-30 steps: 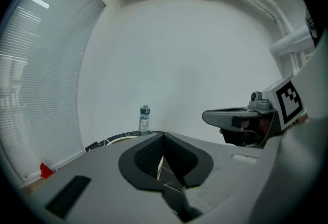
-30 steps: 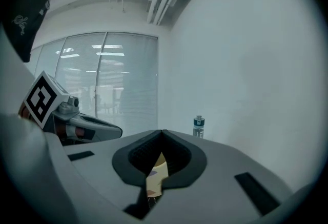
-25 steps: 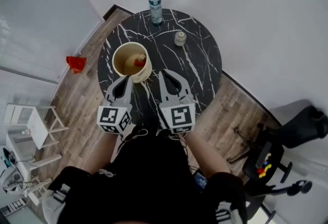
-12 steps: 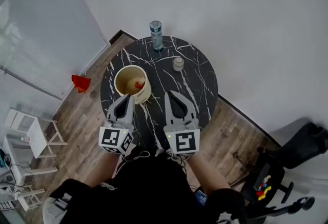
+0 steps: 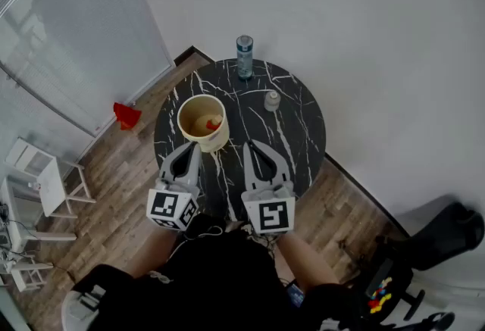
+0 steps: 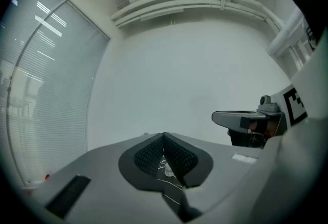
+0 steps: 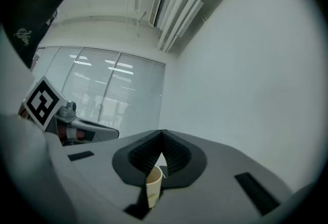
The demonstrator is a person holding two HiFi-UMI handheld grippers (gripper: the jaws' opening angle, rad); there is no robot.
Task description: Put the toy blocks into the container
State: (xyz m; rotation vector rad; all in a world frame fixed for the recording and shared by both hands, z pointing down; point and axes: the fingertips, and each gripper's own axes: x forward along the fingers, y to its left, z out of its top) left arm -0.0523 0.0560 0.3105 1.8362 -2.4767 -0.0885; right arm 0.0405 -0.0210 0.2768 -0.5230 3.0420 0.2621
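Observation:
A cream container (image 5: pixel 198 107) stands on the left of the round black marble table (image 5: pixel 303 132), with a red and orange toy block (image 5: pixel 214 123) inside it. My left gripper (image 5: pixel 192 145) is shut and empty, its tips just short of the container's near side. My right gripper (image 5: pixel 253 145) is shut and empty beside it, over the table's near edge. In the left gripper view the jaws (image 6: pixel 164 137) meet with nothing between them, and the right gripper (image 6: pixel 246 121) shows at the right. The right gripper view shows closed jaws (image 7: pixel 163 134) with the container (image 7: pixel 152 187) below them.
A water bottle (image 5: pixel 244 57) stands at the table's far edge and a small jar (image 5: pixel 272 100) right of centre. On the wood floor lie a red object (image 5: pixel 126 114) and white stools (image 5: pixel 45 187) to the left. A black chair (image 5: pixel 447 231) is at the right.
The head view has shifted, so the table sits higher and smaller in frame. Both grippers stay shut and side by side, a little further back from the container.

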